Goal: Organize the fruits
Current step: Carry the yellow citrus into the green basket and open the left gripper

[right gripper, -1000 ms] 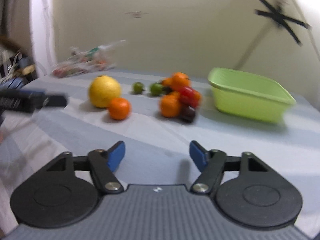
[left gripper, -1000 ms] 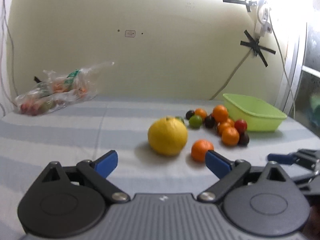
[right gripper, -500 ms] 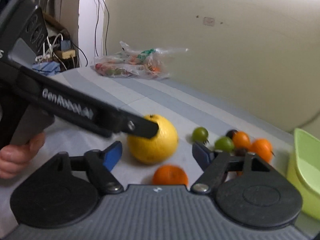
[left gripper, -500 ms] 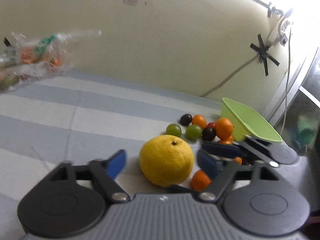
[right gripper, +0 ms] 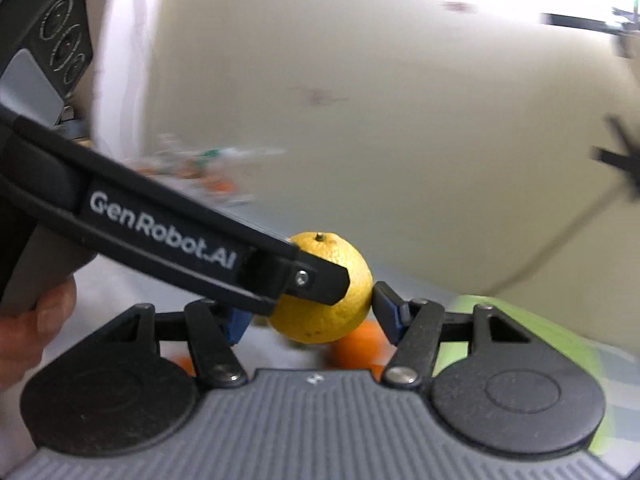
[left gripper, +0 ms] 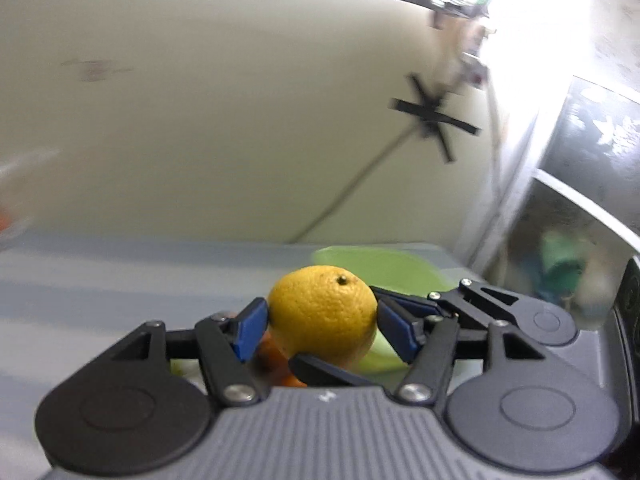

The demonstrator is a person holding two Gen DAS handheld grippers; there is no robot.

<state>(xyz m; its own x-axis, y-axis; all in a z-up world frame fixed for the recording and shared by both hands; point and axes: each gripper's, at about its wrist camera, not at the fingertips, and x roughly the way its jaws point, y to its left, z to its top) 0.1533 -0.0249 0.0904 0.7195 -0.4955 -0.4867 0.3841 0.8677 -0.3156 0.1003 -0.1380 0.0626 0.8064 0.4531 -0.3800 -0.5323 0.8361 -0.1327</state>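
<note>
Strong white glare floods in above and to the right of the yellow citrus [left gripper: 323, 312], bleaching the wall [left gripper: 208, 128] there in both views. Behind the fruit everything smears with motion blur: black tape cross [left gripper: 434, 120], green basin [left gripper: 376, 268], plastic bag [right gripper: 200, 172]. The citrus stays sharp. Fisheye curvature bends and darkens the corners.

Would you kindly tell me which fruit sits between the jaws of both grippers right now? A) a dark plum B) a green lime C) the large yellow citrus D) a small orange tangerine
C: the large yellow citrus sits between the blue pads of the left gripper, and the right wrist view shows the same fruit between the blue pads of the right gripper, with the left gripper's finger lying across it.
</note>
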